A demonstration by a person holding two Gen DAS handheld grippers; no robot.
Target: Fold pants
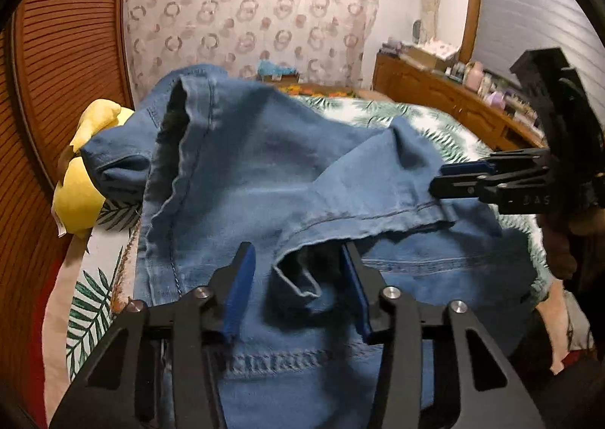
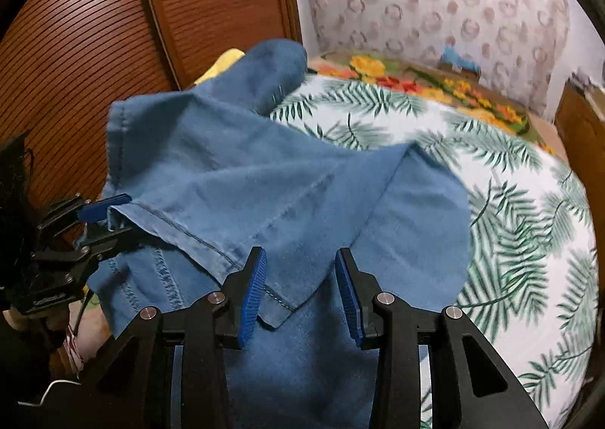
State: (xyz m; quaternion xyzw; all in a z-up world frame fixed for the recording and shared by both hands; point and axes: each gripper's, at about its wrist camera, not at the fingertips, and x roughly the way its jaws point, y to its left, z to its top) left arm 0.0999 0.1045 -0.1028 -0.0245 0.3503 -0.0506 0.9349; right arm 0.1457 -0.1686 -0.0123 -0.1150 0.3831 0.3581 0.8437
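Blue denim pants lie on the bed, with the legs folded back over the waist part and their hems toward me. My left gripper stands open over the left hem; a loose fold of the hem opening sits between its blue pads, and they do not press on it. My right gripper is open too, with the right hem corner lying loose between its fingers. Each gripper also shows from the side in the other view: the right gripper and the left gripper, both at the hem edge.
The bed has a white cover with green fern leaves and a flowered blanket at its far end. A yellow soft toy lies left of the pants by a slatted wooden door. A wooden sideboard stands on the right.
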